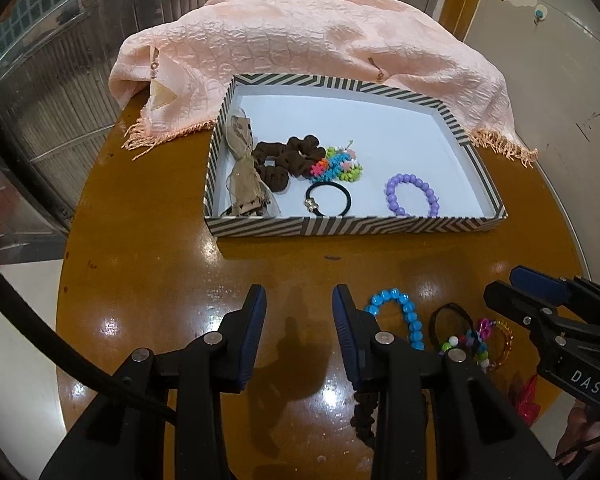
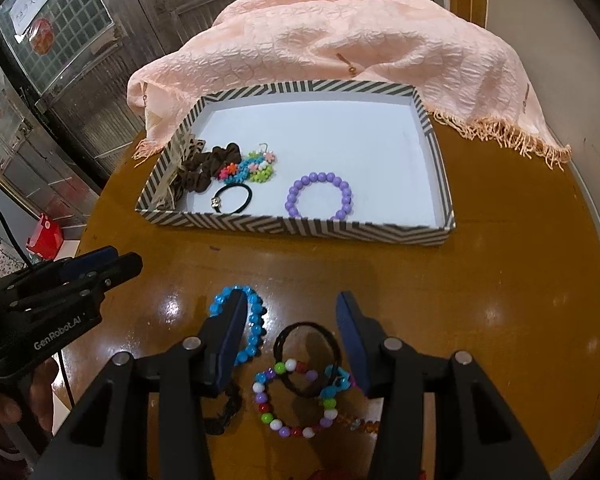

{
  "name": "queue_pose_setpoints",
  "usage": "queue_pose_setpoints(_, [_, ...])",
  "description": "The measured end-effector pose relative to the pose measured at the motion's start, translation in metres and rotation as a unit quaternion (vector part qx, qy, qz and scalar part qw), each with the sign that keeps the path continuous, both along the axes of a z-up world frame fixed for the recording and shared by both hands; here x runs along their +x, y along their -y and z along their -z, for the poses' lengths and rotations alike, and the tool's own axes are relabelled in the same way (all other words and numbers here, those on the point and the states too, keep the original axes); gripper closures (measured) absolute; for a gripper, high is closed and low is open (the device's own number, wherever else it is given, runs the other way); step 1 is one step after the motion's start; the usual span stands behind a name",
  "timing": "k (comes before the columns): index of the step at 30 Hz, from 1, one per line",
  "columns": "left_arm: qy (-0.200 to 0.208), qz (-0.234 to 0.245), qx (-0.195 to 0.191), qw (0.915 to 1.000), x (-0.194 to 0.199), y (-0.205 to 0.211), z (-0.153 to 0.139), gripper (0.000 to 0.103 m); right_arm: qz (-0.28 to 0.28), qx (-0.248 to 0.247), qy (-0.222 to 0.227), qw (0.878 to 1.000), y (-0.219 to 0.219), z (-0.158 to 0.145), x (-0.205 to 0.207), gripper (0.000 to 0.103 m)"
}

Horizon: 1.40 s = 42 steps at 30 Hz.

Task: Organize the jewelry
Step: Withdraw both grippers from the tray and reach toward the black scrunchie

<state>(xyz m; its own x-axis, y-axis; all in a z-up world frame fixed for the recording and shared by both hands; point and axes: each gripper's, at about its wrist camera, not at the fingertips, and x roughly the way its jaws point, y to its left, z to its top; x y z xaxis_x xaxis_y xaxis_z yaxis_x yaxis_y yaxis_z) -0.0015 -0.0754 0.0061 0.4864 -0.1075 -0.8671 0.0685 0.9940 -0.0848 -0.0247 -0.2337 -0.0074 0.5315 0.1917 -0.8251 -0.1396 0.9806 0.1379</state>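
A striped box [image 1: 380, 227] [image 2: 300, 229] holds a purple bead bracelet [image 1: 392, 193] [image 2: 292, 200], a brown scrunchie [image 1: 288, 156], a flower-bead bracelet [image 1: 336, 165] and a black hair tie [image 1: 346, 200]. On the near table lie a blue bead bracelet [image 1: 412, 317] [image 2: 255, 320], another black hair tie [image 2: 304, 326] and a multicolour bead bracelet [image 2: 288, 429]. My left gripper [image 1: 300, 312] [image 2: 112, 260] hangs open over bare wood, left of the blue bracelet. My right gripper [image 2: 292, 316] [image 1: 540, 292] stands open above the loose hair tie, its pads clear of it.
A pink fringed scarf [image 1: 300, 40] is heaped behind the box. A second brown scrunchie [image 2: 228, 404] and an amber bracelet [image 2: 366, 425] lie near the front edge of the round wooden table [image 1: 140, 240]. A hand [image 2: 4, 408] holds the left gripper.
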Motion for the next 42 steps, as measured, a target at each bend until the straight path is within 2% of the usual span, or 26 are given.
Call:
queue_pose_setpoints(34, [-0.008, 0.03, 0.001, 0.9995, -0.015, 0.018, 0.007, 0.086, 0.031, -0.009, -0.008, 0.999, 0.026, 0.007, -0.032, 0.055])
queue_pose_setpoints(42, [-0.029, 0.025, -0.021, 0.999, -0.013, 0.013, 0.015, 0.086, 0.031, -0.017, 0.004, 0.999, 0.033, 0.008, -0.041, 0.055])
